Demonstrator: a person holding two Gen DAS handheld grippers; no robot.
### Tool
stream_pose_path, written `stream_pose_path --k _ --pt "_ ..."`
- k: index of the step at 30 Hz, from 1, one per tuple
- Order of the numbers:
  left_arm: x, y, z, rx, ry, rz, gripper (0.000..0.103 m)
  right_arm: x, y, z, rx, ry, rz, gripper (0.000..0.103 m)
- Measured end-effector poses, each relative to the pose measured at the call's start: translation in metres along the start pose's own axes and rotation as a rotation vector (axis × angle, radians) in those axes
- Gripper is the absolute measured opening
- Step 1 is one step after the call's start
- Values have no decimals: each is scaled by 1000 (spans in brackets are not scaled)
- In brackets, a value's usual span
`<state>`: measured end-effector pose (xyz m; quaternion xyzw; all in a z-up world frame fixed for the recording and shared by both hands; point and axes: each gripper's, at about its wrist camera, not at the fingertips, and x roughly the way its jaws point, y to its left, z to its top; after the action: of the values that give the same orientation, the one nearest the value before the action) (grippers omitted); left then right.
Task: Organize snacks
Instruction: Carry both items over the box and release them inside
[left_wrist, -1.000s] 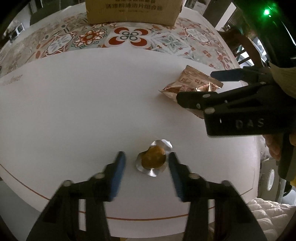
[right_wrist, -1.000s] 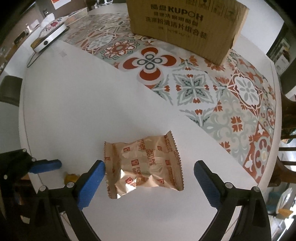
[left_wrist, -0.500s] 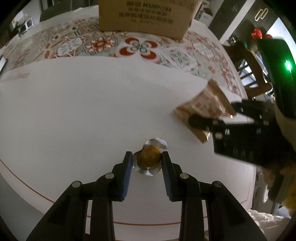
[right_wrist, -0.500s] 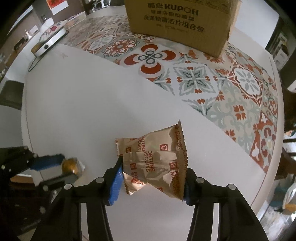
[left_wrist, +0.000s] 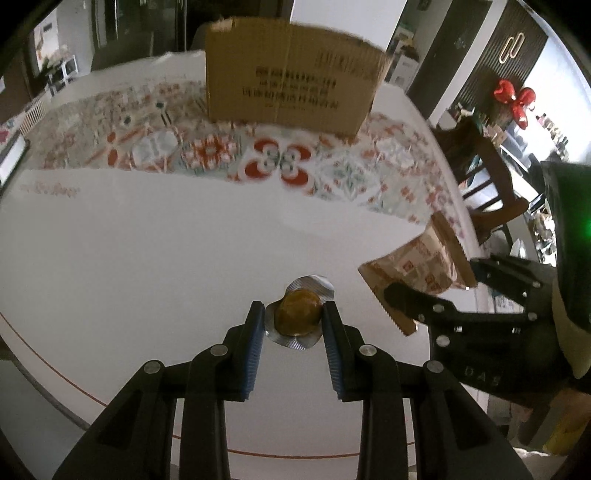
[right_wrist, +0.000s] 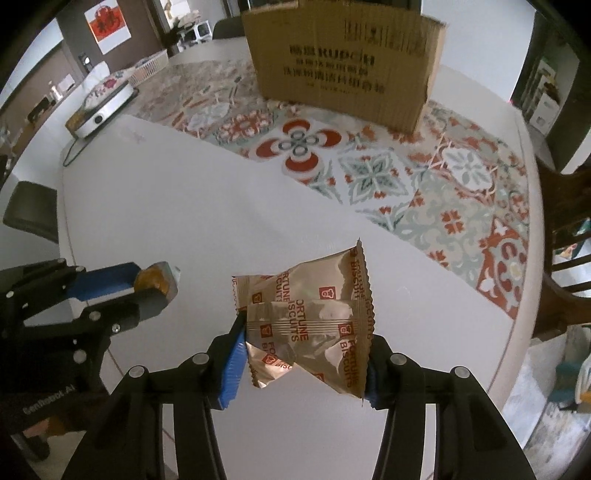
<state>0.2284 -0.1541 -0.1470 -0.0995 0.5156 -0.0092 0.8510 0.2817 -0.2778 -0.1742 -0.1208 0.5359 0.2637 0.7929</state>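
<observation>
The left claw (left_wrist: 293, 325) is gripping a small foil-cup pastry (left_wrist: 298, 316), its blue pads pressing on both sides of the cup. The right claw (right_wrist: 304, 354) is closed on a biscuit packet (right_wrist: 312, 325), holding it by its two side edges. Both snacks are hanging above the white surface (left_wrist: 147, 251), on the near side of the cardboard box (right_wrist: 347, 62), which is standing on the patterned cloth (right_wrist: 424, 177) at the far side.

The pastry is looking light but fragile: the thin foil is bending easily and the soft cake may be crushed, so I think a gentle hold low on the cup wall is best. The packet is also light, crinkly and a little slippery; the film is already buckling between the pads, and the biscuits inside can break, so holding near the sealed edges seems safer than squeezing the middle.

Compared with one second before, both claws were open around the snacks, which were lying on the surface; now both are closed and raised, and the box is appearing closer and more upright in the two views.
</observation>
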Motion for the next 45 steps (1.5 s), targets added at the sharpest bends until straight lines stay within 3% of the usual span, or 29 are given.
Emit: stream_pose_path --k 16,29,37,45 --pt "-66 18 77 153 -178 -106 31 -73 20 50 133 -230 -76 52" --pt "-97 38 171 271 -320 -165 31 -114 25 128 246 -440 -181 52" --pt "-94 46 225 303 -350 -180 31 -119 20 174 276 -496 -222 52" --pt "-74 47 273 292 -323 -197 31 -107 -3 220 311 -473 -221 52"
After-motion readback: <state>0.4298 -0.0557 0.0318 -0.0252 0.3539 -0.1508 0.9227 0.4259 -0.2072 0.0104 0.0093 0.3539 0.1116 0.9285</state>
